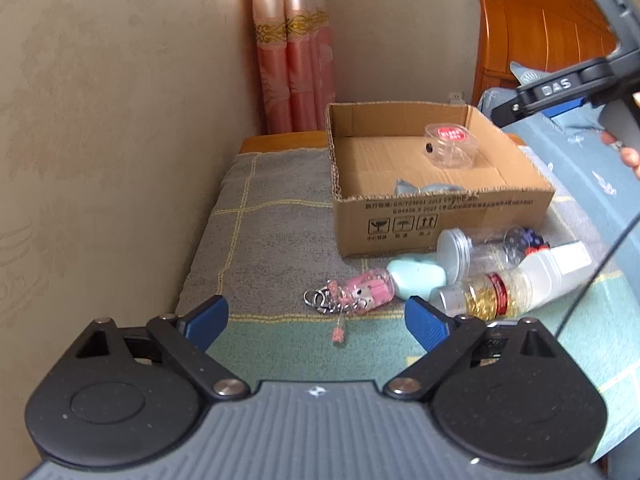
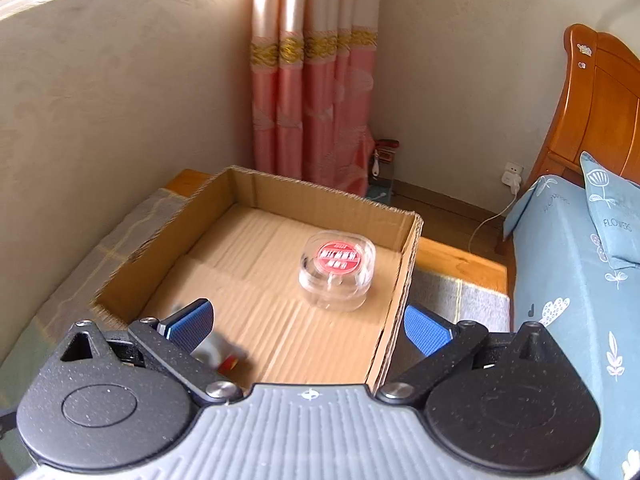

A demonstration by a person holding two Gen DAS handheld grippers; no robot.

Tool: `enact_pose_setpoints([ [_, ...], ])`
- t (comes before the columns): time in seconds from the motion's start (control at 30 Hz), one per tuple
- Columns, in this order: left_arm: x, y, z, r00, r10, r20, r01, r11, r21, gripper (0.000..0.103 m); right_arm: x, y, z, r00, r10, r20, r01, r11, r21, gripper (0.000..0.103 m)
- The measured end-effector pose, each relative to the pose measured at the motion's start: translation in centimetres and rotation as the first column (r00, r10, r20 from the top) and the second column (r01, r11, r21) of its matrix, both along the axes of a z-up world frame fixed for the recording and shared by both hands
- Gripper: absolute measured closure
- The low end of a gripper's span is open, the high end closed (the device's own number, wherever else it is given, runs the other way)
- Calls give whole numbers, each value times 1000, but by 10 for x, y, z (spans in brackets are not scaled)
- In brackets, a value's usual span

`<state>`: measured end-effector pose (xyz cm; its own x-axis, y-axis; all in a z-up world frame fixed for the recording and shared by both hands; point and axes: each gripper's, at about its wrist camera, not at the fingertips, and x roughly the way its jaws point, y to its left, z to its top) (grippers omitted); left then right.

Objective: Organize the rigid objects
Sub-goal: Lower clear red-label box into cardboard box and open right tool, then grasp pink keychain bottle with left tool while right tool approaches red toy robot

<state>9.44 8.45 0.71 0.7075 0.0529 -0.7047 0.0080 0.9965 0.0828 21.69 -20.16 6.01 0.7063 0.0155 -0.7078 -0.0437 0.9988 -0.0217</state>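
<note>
Ahead of the left claw (image 1: pixel 316 316), which is held wide open and empty, a small heap of rigid things is left on the grey and green checked cloth covering the surface (image 1: pixel 272 240): a pink bottle-shaped keychain with metal rings (image 1: pixel 352 294), a pale blue plastic piece (image 1: pixel 418 278), a clear jar with a grey screw lid (image 1: pixel 476 254), a clear bottle of gold flakes with a red band (image 1: pixel 492 292) and a white plastic bottle (image 1: pixel 556 266). The keychain lies nearest, just beyond and between the blue pads, so it is judged the likeliest next pick.

Beyond the heap stands the open brown cardboard box (image 1: pixel 440 216), evidently the collecting place. A clear round plastic container with a red label (image 2: pixel 337 270) is already set inside, toward the far right corner as seen from the right claw (image 2: pixel 307 326). That claw is also spread wide and grips nothing; it hovers over the box's near edge, its right pad outside the wall. A blurred whitish item with a red part (image 2: pixel 222 356) is seen under its left pad, perhaps just released, though this cannot be confirmed.
</note>
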Motion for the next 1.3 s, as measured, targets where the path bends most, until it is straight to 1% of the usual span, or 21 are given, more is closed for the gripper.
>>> enact_pose_setpoints([
  [0.13, -3, 1, -5, 1000, -4, -17, 4, 1000, -12, 8, -40, 7, -5, 1000, 16, 27, -16, 1000, 21, 0],
  [0.23, -7, 0, -8, 1000, -11, -23, 10, 1000, -17, 8, -75, 14, -15, 999, 36, 41, -37, 999, 27, 0],
  [0.33, -10, -3, -9, 999, -22, -26, 21, 1000, -18, 8, -109, 23, -31, 996, 74, 45, -76, 996, 43, 0],
  [0.47, -11, -6, -11, 999, -32, -29, 32, 999, -24, 8, -148, 38, -59, 989, 147, 19, -147, 988, 54, 0],
  [0.53, -11, -7, -11, 999, -35, -31, 34, 999, -26, 8, -162, 48, -73, 984, 180, -9, -179, 983, 50, 0],
  [0.67, -12, -9, -14, 998, -44, -39, 42, 998, -37, 8, -182, 68, -94, 967, 252, -37, -249, 967, 59, 0],
  [0.8, -12, -11, -18, 998, -51, -47, 50, 998, -35, 8, -188, 87, -117, 956, 285, -61, -287, 958, -14, 0],
  [0.9, -13, -12, -20, 997, -62, -46, 60, 998, -33, 8, -187, 94, -131, 963, 254, -87, -260, 963, -66, 0],
  [0.93, -13, -12, -20, 997, -67, -47, 66, 997, -32, 8, -187, 93, -131, 967, 244, -72, -249, 967, -58, 0],
  [1.0, -12, -12, -22, 996, -73, -51, 71, 997, -33, 8, -184, 91, -132, 975, 209, -72, -212, 976, -42, 0],
  [1.13, -8, -12, -27, 995, -77, -68, 75, 997, -33, 8, -175, 76, -136, 993, 96, -63, -97, 995, -25, 0],
  [1.2, -6, -13, -30, 994, -83, -73, 80, 996, -32, 8, -171, 62, -136, 997, 35, -72, -35, 999, 5, 0],
  [1.23, -4, -13, -32, 994, -84, -76, 82, 996, -34, 8, -171, 58, -136, 997, 9, -71, -9, 1000, -2, 0],
  [1.3, 1, -12, -36, 994, -84, -76, 81, 996, -45, 8, -171, 50, -137, 997, -15, -72, 15, 1000, 3, 0],
])
